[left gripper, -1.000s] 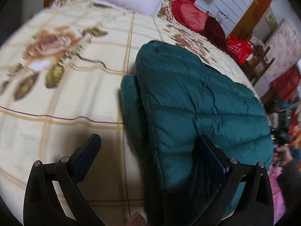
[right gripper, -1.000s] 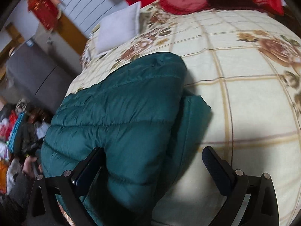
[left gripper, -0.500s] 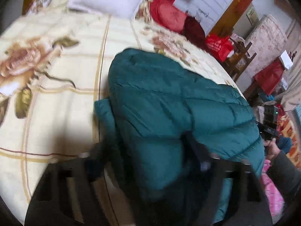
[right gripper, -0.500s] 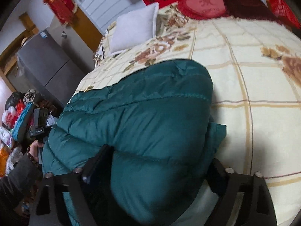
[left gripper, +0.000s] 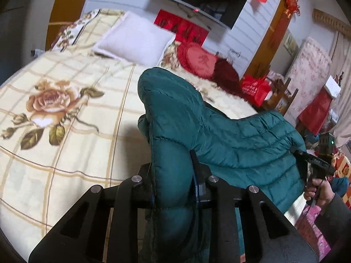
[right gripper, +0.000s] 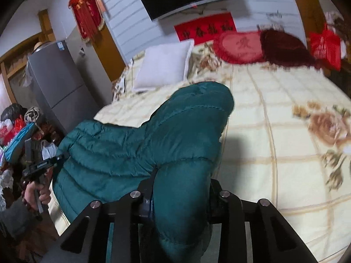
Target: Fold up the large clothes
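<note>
Teal puffer jacket [left gripper: 230, 135] stretches toward twelve o'clock from both grippers, left [left gripper: 173, 188] and right [right gripper: 179, 197], each clamped on its near hem.

Quilted jacket [left gripper: 230, 140] of slightly shiny cloth (probably nylon); soft matt bedspread [left gripper: 65, 131]; matt black gripper [left gripper: 173, 179].

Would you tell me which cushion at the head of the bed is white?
The square pillow nearest the fridge side; the round cushion beside it is red.

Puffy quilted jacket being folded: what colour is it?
Dark teal puffy quilted jacket, clearest in the left wrist view.
</note>
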A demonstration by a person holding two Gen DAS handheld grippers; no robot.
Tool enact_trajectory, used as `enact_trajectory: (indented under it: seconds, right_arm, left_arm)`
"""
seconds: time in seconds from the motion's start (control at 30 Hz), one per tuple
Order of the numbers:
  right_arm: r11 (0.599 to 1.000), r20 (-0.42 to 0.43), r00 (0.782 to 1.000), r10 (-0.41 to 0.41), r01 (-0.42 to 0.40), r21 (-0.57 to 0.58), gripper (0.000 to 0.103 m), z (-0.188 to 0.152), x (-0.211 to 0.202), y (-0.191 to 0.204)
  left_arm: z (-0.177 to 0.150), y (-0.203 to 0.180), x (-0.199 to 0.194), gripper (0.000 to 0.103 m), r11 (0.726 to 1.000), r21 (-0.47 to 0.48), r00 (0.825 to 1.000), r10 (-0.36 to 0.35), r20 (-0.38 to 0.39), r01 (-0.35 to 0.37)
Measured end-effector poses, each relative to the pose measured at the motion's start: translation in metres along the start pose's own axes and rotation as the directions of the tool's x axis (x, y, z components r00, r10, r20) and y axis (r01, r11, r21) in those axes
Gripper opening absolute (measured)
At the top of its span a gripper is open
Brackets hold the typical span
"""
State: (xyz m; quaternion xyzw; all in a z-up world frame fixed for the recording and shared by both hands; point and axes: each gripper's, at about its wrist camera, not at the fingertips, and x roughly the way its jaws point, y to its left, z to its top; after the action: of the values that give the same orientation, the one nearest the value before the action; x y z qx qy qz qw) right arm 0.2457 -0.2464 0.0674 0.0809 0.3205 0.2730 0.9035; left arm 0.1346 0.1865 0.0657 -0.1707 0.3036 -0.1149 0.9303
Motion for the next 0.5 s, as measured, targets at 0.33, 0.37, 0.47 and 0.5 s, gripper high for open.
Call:
enact_trajectory:
  seconds: [0.33,0.37,0.47,0.5]
  right_arm:
    - [0.991,0.001,0.999,-0.033,0.033,-0.129,0.03,0.073,-0.01,0.016]
    - [0.99,0.0,0.999,-0.037,0.037,-0.139,0.03,0.079,-0.008,0.015]
    - [0.991,-0.008,0.999,-0.046,0.045,-0.123,0.03,0.089,0.004,0.006]
    - [0.993,-0.014,0.999,-0.047,0.045,-0.109,0.03,0.091,0.01,0.002]
  left_arm:
    - [0.041,-0.018,-0.017,0.023,1.0,-0.017,0.998,0.002,0.065,-0.001]
    - [0.047,-0.016,-0.01,0.023,1.0,-0.024,0.998,0.005,0.062,-0.003]
    - [0.059,-0.008,0.019,0.023,0.999,-0.011,0.999,0.036,0.035,-0.036]
    - [0.062,-0.004,0.03,0.023,0.999,-0.019,0.999,0.048,0.022,-0.048]
